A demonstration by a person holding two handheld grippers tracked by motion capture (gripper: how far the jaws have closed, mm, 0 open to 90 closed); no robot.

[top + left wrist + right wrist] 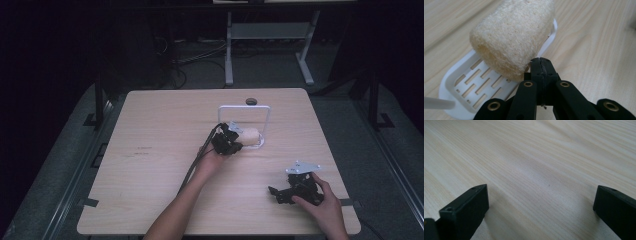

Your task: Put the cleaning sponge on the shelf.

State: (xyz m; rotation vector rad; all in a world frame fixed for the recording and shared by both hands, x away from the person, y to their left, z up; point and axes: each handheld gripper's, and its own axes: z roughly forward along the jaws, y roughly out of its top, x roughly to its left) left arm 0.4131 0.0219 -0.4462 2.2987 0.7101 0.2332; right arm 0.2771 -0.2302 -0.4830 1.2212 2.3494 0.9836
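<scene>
Your left tongs (540, 65) are pressed together, with no gap between the jaws, and they touch the near lower rim of the loofah roll (514, 35); whether they nip a few fibres or merely press against it, you cannot tell from here. The loofah lies on its side across the white slotted soap tray (471, 82), its far end reaching past the tray's far rim. The step in hand looks like setting the loofah into the tray or lifting it out again.

Next, decide which: to seat it, nudge it toward the slotted floor; to lift it, spread the jaws and take a fuller bite on the rim, since the fibres are soft and may give.

In the high view, the tray's wire frame (244, 107) rises just behind the loofah (249, 135), so keep your left tongs (235, 140) low and withdraw toward yourself. The bare desk (160, 170) to the left gives ample room.

Your right tongs (276, 193) are spread wide, resting near the front right edge, well apart from the tray; mind that edge.
</scene>
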